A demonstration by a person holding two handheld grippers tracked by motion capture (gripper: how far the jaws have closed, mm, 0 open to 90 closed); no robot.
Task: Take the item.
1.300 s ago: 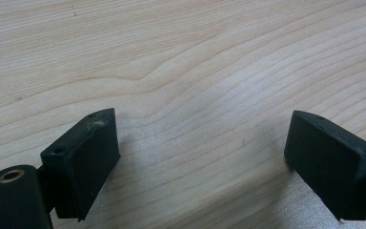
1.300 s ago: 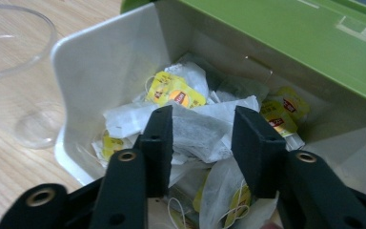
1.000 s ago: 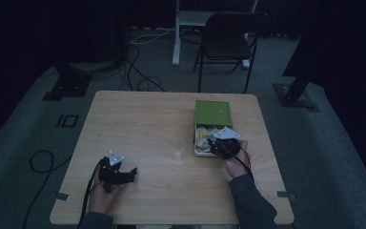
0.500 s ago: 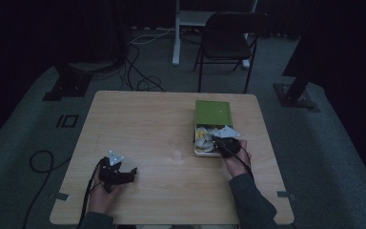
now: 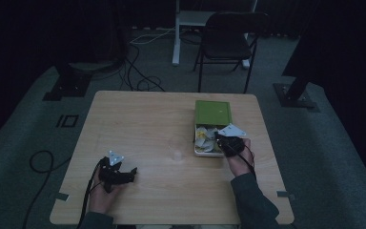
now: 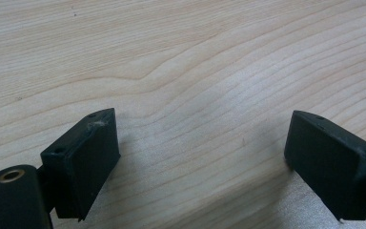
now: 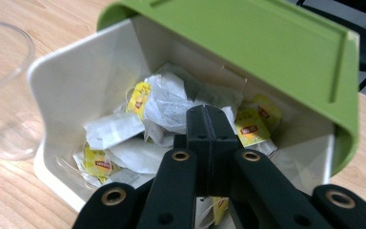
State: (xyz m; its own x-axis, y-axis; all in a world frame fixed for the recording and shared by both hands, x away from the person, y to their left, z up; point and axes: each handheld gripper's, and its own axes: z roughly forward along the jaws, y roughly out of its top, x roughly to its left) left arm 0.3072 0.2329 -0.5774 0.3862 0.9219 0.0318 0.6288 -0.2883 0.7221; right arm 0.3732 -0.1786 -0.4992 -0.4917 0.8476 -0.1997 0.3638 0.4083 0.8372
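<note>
Inside the white box [image 7: 71, 81] of tea bags [image 7: 164, 102], the right gripper [image 7: 211, 114] has its jaws pressed together, whether pinching a bag cannot be told, so lifting could snag strings or drag several out, while the left gripper [image 6: 200, 157] rests wide open and empty on the table [image 6: 181, 57].

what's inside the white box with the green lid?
The white box holds a pile of tea bags with yellow tags, seen in the right gripper view. The green lid covers its far part, and the right claw, jaws together, hides some bags.
</note>
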